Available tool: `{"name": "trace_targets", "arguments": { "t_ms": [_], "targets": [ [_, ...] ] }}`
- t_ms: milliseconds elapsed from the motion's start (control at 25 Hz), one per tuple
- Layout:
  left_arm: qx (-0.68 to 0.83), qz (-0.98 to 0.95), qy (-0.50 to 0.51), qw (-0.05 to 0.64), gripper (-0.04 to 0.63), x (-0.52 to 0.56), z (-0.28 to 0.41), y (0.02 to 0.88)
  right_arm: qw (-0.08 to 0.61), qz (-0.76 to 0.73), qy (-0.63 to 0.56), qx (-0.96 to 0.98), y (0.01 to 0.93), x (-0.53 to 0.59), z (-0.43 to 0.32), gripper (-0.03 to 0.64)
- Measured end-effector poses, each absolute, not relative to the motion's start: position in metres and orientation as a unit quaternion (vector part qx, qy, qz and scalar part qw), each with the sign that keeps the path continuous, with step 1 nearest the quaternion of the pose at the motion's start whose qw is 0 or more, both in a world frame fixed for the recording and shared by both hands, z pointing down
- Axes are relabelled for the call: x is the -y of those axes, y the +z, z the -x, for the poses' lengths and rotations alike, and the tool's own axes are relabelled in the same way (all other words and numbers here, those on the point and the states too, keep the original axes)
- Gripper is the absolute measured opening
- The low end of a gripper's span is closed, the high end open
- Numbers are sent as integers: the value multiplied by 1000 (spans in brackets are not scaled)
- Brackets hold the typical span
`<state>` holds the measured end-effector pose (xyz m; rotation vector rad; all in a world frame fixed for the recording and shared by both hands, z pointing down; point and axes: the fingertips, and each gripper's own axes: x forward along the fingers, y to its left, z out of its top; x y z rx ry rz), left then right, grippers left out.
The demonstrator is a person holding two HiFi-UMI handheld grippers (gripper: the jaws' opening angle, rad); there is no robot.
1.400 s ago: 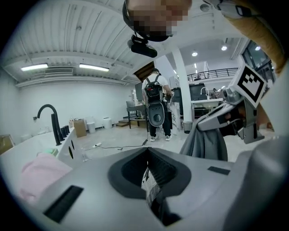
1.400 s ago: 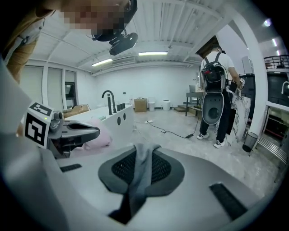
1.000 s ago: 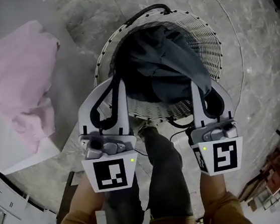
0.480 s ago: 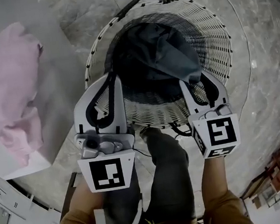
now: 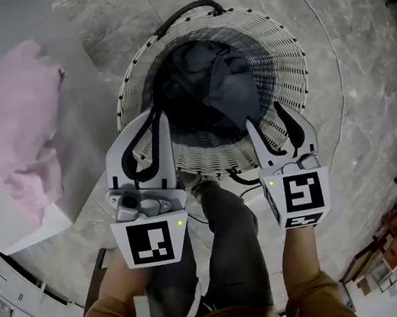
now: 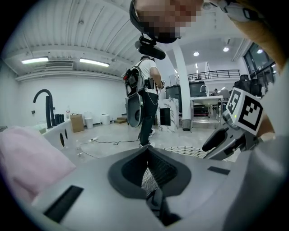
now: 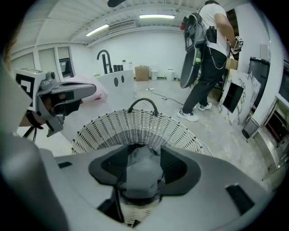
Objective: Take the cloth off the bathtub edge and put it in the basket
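Since the grey cloth (image 5: 212, 91) lies down inside the white basket (image 5: 288, 60), at twelve o'clock from the person, the right gripper (image 5: 263, 115) is opening its jaws to let it go, the cloth loose between them, while the left gripper (image 5: 154, 116), at nine o'clock from it, is closed on nothing.

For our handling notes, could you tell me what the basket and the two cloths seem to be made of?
Basket: apparently woven white wicker or plastic cane, matte, judging by its open ribbed weave. Dark grey cloth: soft matte fabric, lying in limp folds. Pink cloth: soft, possibly fleecy fabric, in a rumpled heap.
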<state>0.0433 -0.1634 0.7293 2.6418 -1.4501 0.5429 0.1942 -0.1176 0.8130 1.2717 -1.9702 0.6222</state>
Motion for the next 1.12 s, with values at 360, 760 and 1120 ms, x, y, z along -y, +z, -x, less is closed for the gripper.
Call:
{"name": "trace_targets", "arguments": {
  "t_ms": [360,760,1120],
  "targets": [
    [478,-863,159,34,6,156,-46,663,330,-507,218,765,738,117,-199,193],
    [475,-864,164,23,6,138,-46,556,296,-542,194,762,615,101,-206,6],
    [468,-870,151,-2,6,121,-50,451,251,-575,184,757,490,85,-223,5]
  ]
}}
